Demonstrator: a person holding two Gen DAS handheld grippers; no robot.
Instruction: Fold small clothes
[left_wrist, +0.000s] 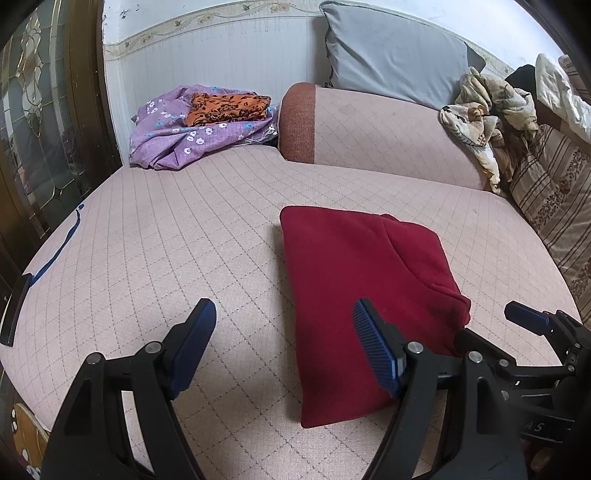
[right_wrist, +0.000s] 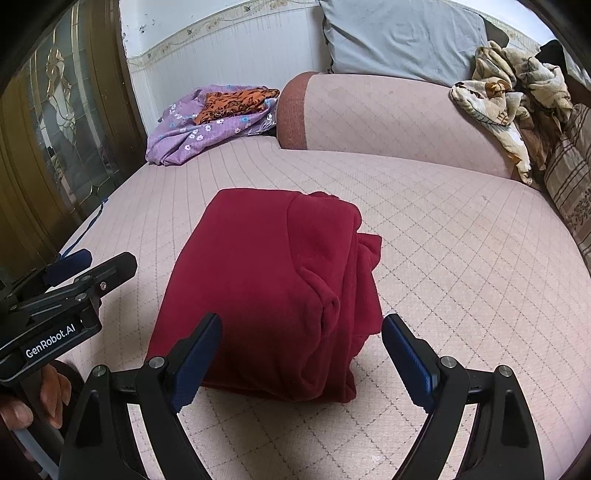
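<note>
The left gripper (left_wrist: 284, 325) is spread wide and holds nothing; its 2 blue-padded fingers (left_wrist: 194, 339) hang just above a pink quilted sofa seat (left_wrist: 147, 240). The right one of those fingers overlaps the near left edge of a red garment (left_wrist: 354, 273), though whether it touches the cloth cannot be told.

The right gripper (right_wrist: 301, 339) is also wide and empty, its jaws standing to either side of the garment's near end, above or just in front of it.

The red garment lies in the middle of the seat, already folded into a thick, roughly rectangular bundle. A rounded flap, perhaps a hood or sleeve, sits on top, and loose layers bunch out along its right side.

It looks like soft fleece: light, limp and thick, not slippery and not fragile. It would probably sag and unfold if lifted by 1 point. The safest hold is likely a pinch through all layers at the 2 near corners, or along the loose right edge to tuck it in.

Farther off, a purple floral cloth (left_wrist: 177, 136) with an orange patterned piece (left_wrist: 225, 107) on top lies by the wall. A grey pillow (left_wrist: 391, 55) leans behind the backrest, and a crumpled beige blanket (left_wrist: 484, 114) sits at the right.
</note>
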